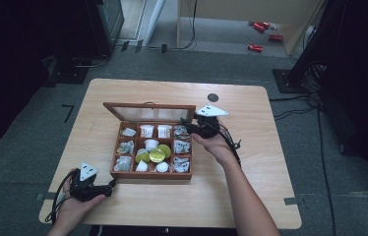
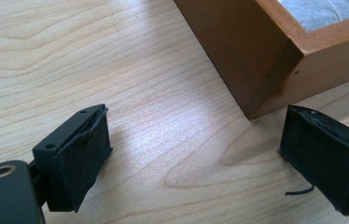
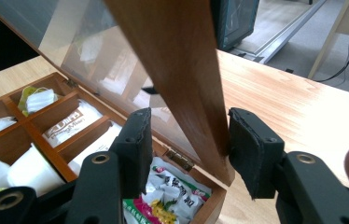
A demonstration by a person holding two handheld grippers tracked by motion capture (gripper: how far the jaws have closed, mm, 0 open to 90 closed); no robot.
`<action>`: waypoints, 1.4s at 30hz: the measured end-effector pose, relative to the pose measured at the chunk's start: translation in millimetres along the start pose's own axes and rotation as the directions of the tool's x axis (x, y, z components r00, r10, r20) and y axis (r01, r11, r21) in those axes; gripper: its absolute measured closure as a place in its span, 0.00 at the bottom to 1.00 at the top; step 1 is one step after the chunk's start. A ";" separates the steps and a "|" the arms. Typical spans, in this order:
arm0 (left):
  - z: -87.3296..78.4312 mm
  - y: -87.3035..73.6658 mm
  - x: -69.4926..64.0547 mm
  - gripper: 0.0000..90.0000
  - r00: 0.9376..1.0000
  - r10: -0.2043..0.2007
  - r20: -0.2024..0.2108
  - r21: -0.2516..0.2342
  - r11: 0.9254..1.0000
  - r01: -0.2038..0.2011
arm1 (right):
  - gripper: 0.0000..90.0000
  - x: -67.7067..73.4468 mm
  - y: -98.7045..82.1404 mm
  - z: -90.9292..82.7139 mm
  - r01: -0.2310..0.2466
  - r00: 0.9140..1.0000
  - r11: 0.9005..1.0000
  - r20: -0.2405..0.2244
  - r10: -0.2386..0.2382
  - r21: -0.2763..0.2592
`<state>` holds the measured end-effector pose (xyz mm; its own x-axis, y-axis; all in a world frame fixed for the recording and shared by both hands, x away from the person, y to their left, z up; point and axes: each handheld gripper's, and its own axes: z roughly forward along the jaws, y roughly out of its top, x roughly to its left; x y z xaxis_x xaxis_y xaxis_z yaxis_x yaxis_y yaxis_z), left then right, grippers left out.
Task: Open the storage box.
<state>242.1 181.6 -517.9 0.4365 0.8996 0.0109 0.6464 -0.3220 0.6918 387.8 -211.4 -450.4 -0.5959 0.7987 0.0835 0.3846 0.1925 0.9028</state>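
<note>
- Straddling the wooden side rail of the glass lid (image 3: 182, 70), the right gripper (image 3: 189, 140) has its jaws around the rail, one pad touching, not clearly pinching.
- Lid stands propped open over the tea box (image 1: 123, 174) mid-bench (image 1: 251, 196).
- Left gripper (image 2: 200, 154), jaws spread and empty, rests beside the box's corner.
- Likely closing the lid; next needs a firm pinch.

Dim high view, bright sharp close-ups

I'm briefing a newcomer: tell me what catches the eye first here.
The open brown wooden box with a glass-paned lid sits mid-table, its compartments packed with sachets and small cups. The right gripper straddles the lid's wooden side edge, while the left gripper rests open by the box's near corner.
</note>
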 end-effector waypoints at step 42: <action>0.7 0.5 0.1 0.11 1.000 0.010 0.009 -0.004 1.000 -0.010 | 0.78 -37.4 -5.6 27.9 -0.127 0.991 0.991 -0.031 0.128 0.037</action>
<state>242.9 181.3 -518.0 0.4481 0.8939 0.0114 0.6393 -0.3293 0.6948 427.6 -226.5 -470.2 -0.5633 0.7988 0.2113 0.4825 0.1104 0.8689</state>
